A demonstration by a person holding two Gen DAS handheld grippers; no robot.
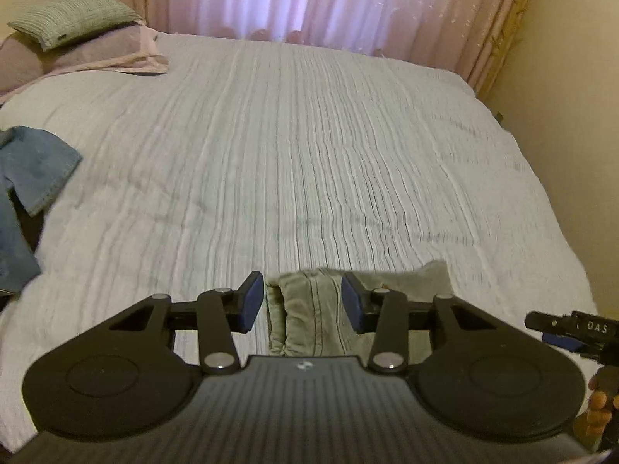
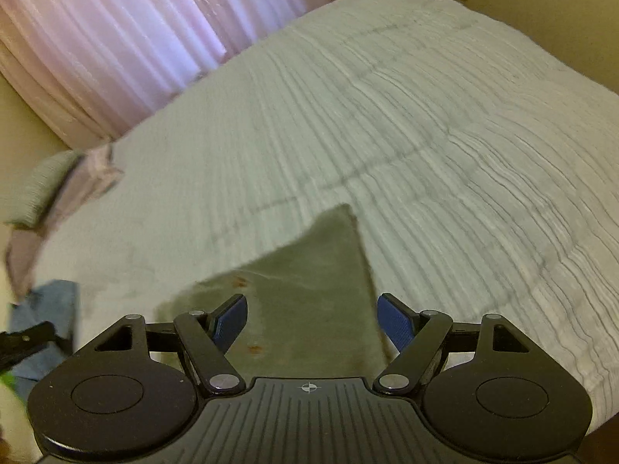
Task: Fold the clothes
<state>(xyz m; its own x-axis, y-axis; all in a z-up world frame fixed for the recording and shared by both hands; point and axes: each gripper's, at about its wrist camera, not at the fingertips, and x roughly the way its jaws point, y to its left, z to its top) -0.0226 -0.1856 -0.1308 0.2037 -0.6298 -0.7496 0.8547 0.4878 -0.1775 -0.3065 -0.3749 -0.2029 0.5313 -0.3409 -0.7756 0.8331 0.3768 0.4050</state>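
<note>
A folded grey-green garment [image 1: 309, 309] lies near the front edge of the bed, between and below the fingers of my left gripper [image 1: 303, 299], which is open above it. In the right wrist view the same garment [image 2: 309, 290] lies flat with one corner pointing away, under my right gripper [image 2: 311, 321], which is open with nothing between its blue pads. The right gripper [image 1: 561, 332] also shows at the right edge of the left wrist view. A blue denim garment [image 1: 27, 189] lies crumpled at the bed's left side.
The bed has a ribbed white cover [image 1: 309, 147]. A green pillow [image 1: 73, 19] on a pink pillow [image 1: 96, 58] sits at the far left corner. Pink curtains [image 1: 309, 0] hang behind the bed. A cream wall [image 1: 572, 77] borders the right side.
</note>
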